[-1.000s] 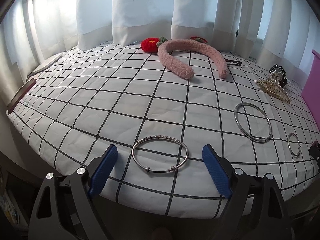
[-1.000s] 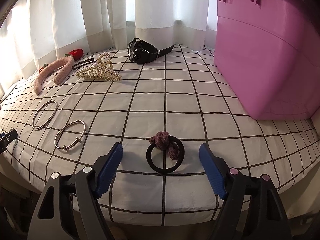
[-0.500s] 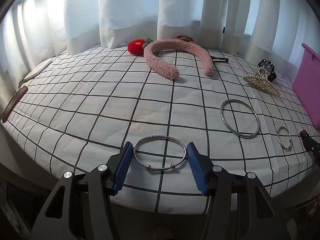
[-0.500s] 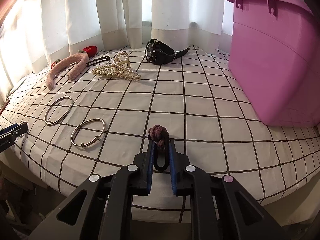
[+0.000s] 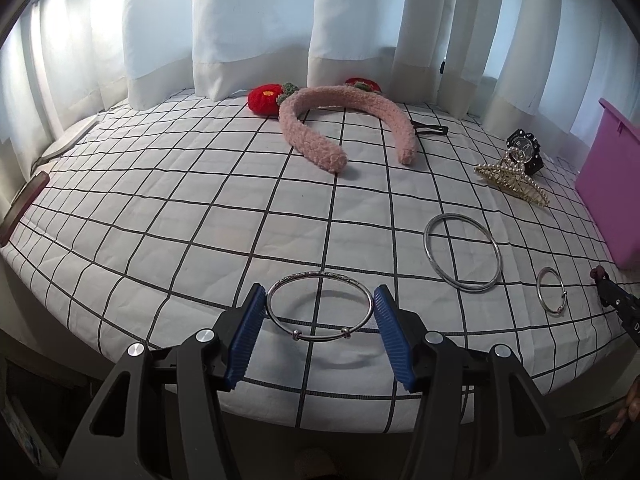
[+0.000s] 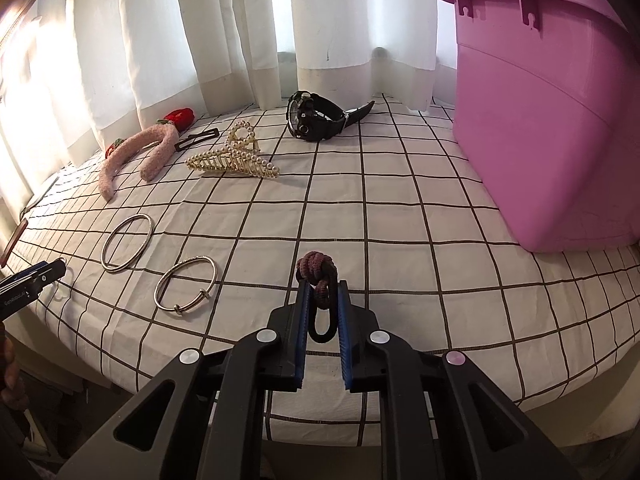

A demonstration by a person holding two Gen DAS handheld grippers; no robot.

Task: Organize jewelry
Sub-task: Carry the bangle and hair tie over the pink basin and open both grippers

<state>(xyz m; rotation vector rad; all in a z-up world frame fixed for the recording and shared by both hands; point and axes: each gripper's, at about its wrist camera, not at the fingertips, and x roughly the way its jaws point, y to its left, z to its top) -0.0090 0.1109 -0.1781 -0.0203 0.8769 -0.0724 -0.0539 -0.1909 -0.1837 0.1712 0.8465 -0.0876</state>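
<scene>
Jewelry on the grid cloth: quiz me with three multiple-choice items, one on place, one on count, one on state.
1. Where does the pink bin stand?
A. right edge of the cloth
B. left edge
C. centre

2. How many metal bangles lie loose, outside any tongs?
A. one
B. two
C. four

3. What are the right tongs doing?
A. hanging open
B. shut on the hair tie
C. shut on the watch

Answers: 1 A, it fills the right side of the right view. 2 B, the plain bangle and the small bangle. 3 B, the pads squeeze its loop.
</scene>
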